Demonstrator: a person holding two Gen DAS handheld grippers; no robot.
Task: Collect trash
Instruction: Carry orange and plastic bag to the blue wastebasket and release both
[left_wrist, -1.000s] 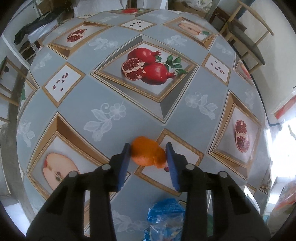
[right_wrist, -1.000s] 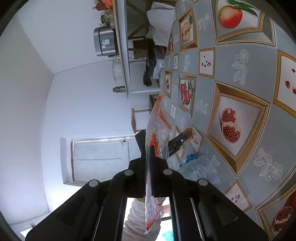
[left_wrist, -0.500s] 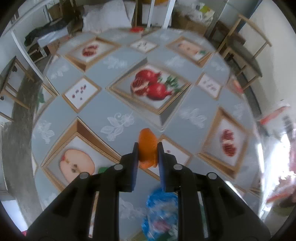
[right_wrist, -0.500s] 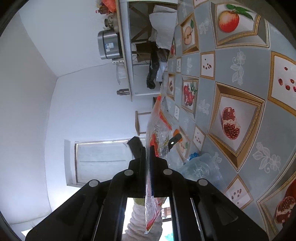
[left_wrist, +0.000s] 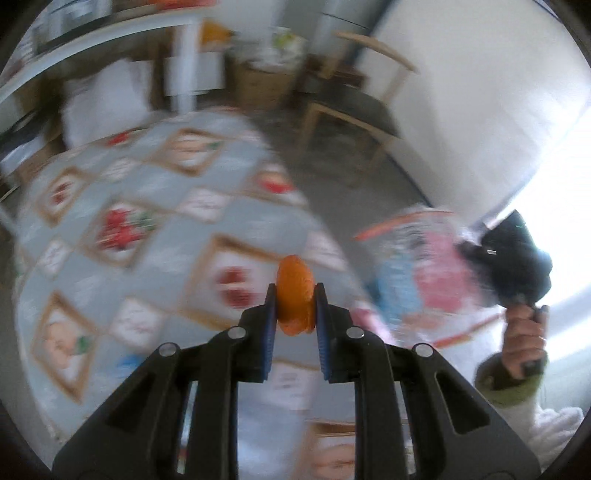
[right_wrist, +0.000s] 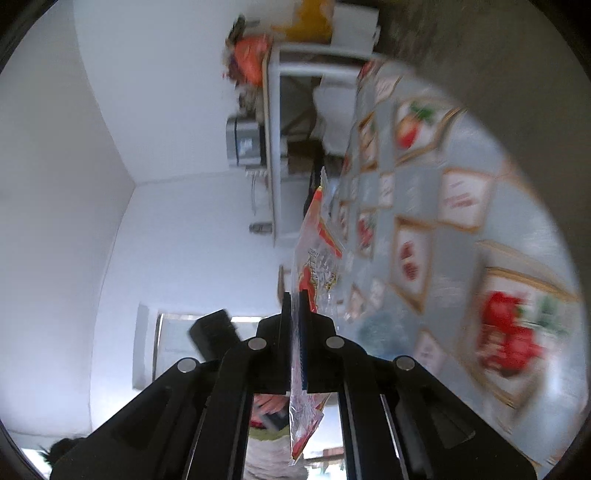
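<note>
Peel (left_wrist: 294, 295) clamped in left gripper (left_wrist: 294, 306), lifted above the table (left_wrist: 177, 236).
Right gripper (right_wrist: 294, 314) jaws pinched together on a clear printed bag (right_wrist: 314, 254) held beside the table edge.

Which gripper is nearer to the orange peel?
Left. The left gripper is shut on the orange peel, holding it above the table. The right gripper is apart from it, off to the side, shut on a plastic bag.
</note>
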